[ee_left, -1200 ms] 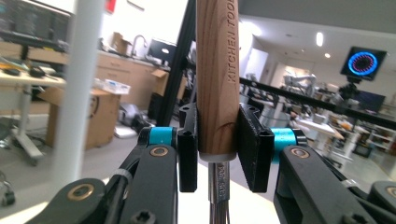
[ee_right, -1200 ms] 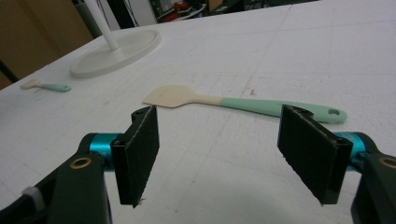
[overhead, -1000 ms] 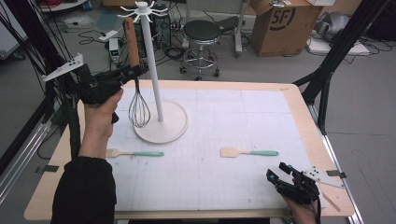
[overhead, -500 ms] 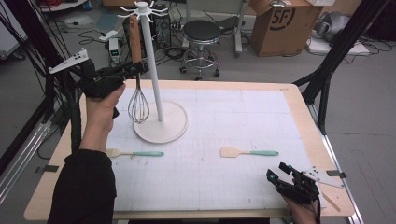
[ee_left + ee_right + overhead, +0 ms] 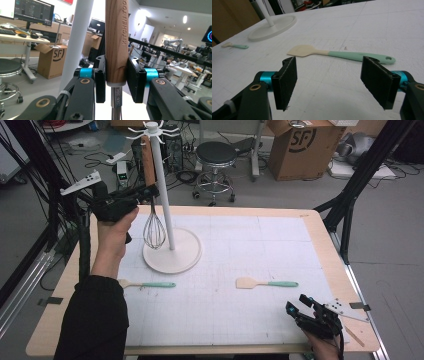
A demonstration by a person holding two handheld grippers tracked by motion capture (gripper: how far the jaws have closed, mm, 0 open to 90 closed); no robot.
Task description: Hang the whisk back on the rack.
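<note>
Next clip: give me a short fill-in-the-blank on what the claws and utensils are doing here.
1. The left claw is shut on the wooden handle of a ____.
2. The right claw is ____, holding nothing.
3. ____ spatulas lie flat on the table.
4. The hanging stand is coloured ____.

Missing words: whisk; open; two; white.

Stand on table, left of centre, toward far edge. Whisk hangs upright just left of stand's pole, in left gripper. Two spatulas nearer front: one left, one right. Right gripper at front right corner, behind right spatula.
</note>
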